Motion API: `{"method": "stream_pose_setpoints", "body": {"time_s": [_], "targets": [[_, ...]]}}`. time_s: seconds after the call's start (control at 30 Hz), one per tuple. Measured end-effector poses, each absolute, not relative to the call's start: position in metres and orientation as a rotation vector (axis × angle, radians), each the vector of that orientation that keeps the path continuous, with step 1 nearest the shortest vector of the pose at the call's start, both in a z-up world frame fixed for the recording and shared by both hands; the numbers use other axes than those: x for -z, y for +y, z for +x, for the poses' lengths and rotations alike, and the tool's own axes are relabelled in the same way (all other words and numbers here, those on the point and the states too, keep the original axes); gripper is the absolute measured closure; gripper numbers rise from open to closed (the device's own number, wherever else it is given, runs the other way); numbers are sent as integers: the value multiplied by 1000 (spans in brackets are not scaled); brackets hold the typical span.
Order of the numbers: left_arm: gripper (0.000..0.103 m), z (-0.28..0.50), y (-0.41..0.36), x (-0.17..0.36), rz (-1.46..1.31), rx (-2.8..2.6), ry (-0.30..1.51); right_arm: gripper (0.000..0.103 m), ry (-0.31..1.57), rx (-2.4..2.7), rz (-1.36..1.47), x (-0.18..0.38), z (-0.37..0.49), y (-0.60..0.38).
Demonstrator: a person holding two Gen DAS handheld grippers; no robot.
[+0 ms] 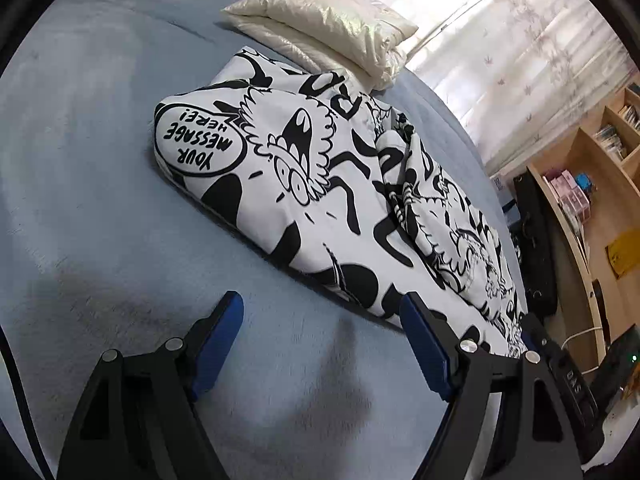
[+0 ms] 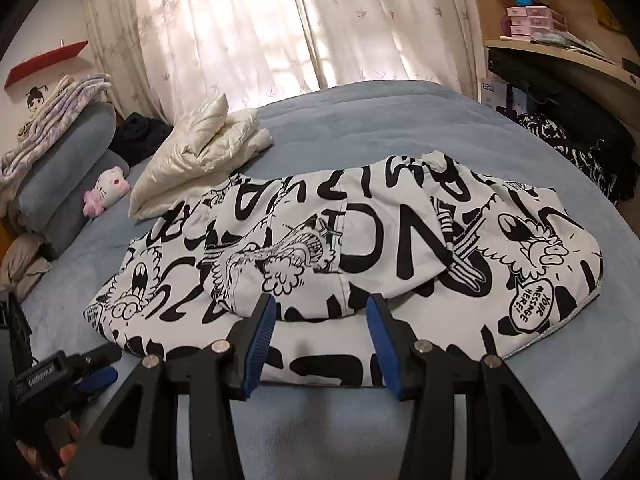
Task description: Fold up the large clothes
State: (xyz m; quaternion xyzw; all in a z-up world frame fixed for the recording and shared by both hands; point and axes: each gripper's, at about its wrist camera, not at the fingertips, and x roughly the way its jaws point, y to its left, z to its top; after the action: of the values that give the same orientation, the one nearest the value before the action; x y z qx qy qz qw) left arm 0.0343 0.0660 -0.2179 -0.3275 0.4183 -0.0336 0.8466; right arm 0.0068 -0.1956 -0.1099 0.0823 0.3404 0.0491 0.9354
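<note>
A large white garment with black cartoon print (image 1: 304, 184) lies partly folded across the blue bed (image 1: 100, 160). My left gripper (image 1: 320, 314) hangs open over bare bedding just short of the garment's near edge, and its right finger (image 1: 420, 332) overlaps that edge. In the right wrist view the same garment (image 2: 360, 248) spreads sideways. My right gripper (image 2: 322, 318) stands open above its near hem, with cloth showing in the gap but not pinched. The left gripper (image 2: 94, 374) appears at the lower left, held by a hand (image 2: 68, 454).
A folded cream padded jacket (image 2: 200, 152) lies beyond the garment. A pink plush toy (image 2: 106, 192) and grey pillows (image 2: 68, 168) sit at the bed's head. Wooden shelves (image 1: 592, 184), a black bag (image 2: 560, 108) and another printed cloth (image 2: 560, 152) line the bedside.
</note>
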Motion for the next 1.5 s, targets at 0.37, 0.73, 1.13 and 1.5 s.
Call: {"method": "stream_pose_setpoints", "body": {"time_s": [0.37, 0.73, 1.13, 1.5], "targets": [[24, 80, 75, 233, -764, 36, 835, 56, 740, -128, 192, 121, 20, -191], [39, 130, 92, 238, -837, 0, 719, 60, 726, -156, 164, 116, 40, -177], [79, 139, 96, 246, -801, -1, 698, 98, 747, -130, 107, 119, 104, -164], [91, 125, 77, 208, -630, 15, 606, 99, 861, -163, 62, 169, 137, -149]]}}
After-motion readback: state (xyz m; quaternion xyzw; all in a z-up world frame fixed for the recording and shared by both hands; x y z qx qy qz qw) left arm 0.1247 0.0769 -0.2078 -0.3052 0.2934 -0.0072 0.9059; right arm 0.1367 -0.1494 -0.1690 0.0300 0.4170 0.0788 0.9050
